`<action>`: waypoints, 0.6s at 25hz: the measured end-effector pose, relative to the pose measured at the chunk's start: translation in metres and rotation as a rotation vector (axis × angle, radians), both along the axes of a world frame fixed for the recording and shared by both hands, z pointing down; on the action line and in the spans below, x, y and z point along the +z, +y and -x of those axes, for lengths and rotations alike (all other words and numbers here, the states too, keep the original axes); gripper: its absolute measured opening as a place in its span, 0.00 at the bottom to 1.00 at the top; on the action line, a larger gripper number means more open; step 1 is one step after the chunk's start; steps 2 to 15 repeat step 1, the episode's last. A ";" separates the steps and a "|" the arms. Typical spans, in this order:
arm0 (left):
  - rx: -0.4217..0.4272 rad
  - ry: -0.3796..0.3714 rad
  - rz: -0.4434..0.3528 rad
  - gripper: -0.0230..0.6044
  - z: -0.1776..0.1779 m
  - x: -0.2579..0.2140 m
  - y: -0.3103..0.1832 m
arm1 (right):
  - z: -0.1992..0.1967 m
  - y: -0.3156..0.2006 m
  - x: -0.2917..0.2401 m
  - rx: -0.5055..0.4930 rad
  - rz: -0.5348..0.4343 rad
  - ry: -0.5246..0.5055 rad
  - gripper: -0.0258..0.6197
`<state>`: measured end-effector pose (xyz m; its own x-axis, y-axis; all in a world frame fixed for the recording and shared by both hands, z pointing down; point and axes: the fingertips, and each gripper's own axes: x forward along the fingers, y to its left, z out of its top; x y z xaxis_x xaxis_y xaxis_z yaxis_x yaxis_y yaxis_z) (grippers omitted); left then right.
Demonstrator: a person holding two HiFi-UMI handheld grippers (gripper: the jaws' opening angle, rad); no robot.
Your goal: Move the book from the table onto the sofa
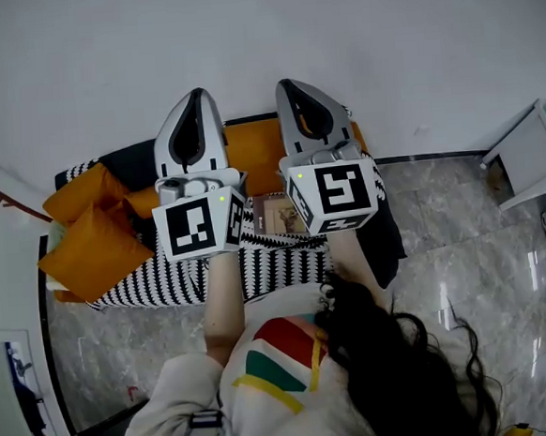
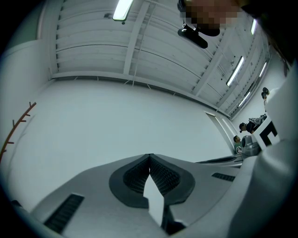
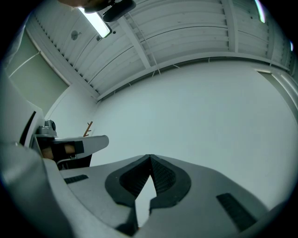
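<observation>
With the book (image 1: 275, 214) lying flat on the sofa (image 1: 254, 153) seat and the left gripper (image 1: 195, 96) and right gripper (image 1: 293, 87) both closed, empty, above it, a careless lowering could nudge the book off the sofa's striped throw (image 1: 276, 261).

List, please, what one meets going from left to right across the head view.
Orange cushions → left gripper → book → right gripper → white piece of furniture.
</observation>
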<state>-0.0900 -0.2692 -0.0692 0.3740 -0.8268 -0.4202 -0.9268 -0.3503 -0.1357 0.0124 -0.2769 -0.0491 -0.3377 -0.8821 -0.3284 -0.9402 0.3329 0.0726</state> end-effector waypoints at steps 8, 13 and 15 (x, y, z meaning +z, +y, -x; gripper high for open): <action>0.000 0.002 -0.003 0.05 0.001 -0.001 0.001 | 0.001 0.001 -0.001 -0.001 -0.003 0.002 0.06; 0.000 0.002 -0.003 0.05 0.001 -0.001 0.001 | 0.001 0.001 -0.001 -0.001 -0.003 0.002 0.06; 0.000 0.002 -0.003 0.05 0.001 -0.001 0.001 | 0.001 0.001 -0.001 -0.001 -0.003 0.002 0.06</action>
